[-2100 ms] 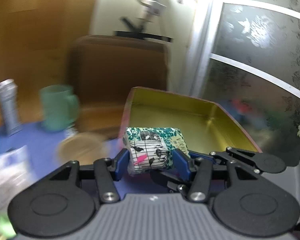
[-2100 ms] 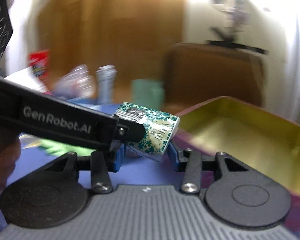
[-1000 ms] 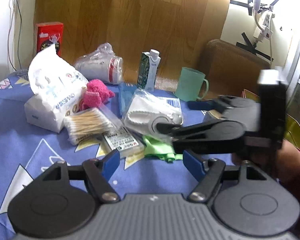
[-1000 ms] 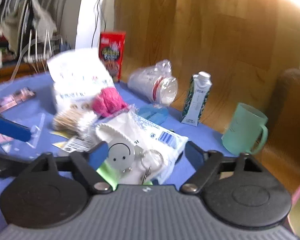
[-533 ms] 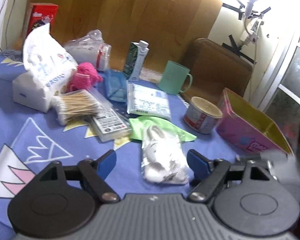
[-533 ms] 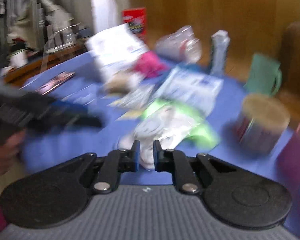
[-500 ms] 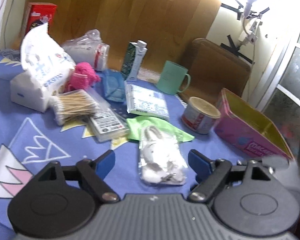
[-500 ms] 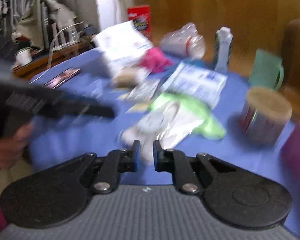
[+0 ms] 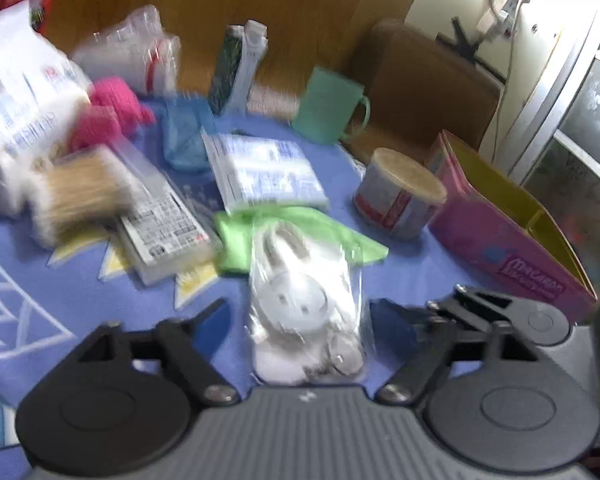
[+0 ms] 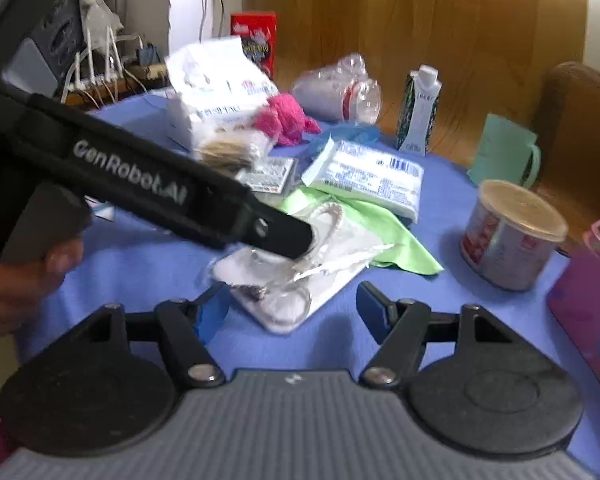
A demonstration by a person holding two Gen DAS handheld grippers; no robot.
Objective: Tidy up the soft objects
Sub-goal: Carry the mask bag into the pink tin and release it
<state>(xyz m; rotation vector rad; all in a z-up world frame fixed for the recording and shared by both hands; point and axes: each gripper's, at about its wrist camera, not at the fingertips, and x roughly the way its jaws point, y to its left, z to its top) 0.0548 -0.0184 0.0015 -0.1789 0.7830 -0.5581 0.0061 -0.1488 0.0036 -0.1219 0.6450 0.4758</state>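
**White plush in clear bag, both grippers closing in**

Clear crinkled plastic wraps a white plush rabbit: round face, two dot eyes, long ears, a metal key ring at its near end. It lies on the blue tablecloth, partly over a green cloth.

Left gripper: jaws have just been closing and stand apart on either side of the bag; pads not pressing.

Right gripper: jaws have just been opening, now wide, with the bag's near end between them, untouched.

Writing: "GenRobot.AI" on the left gripper's arm in the right wrist view. "Macaron" on the pink tin, partly blurred.
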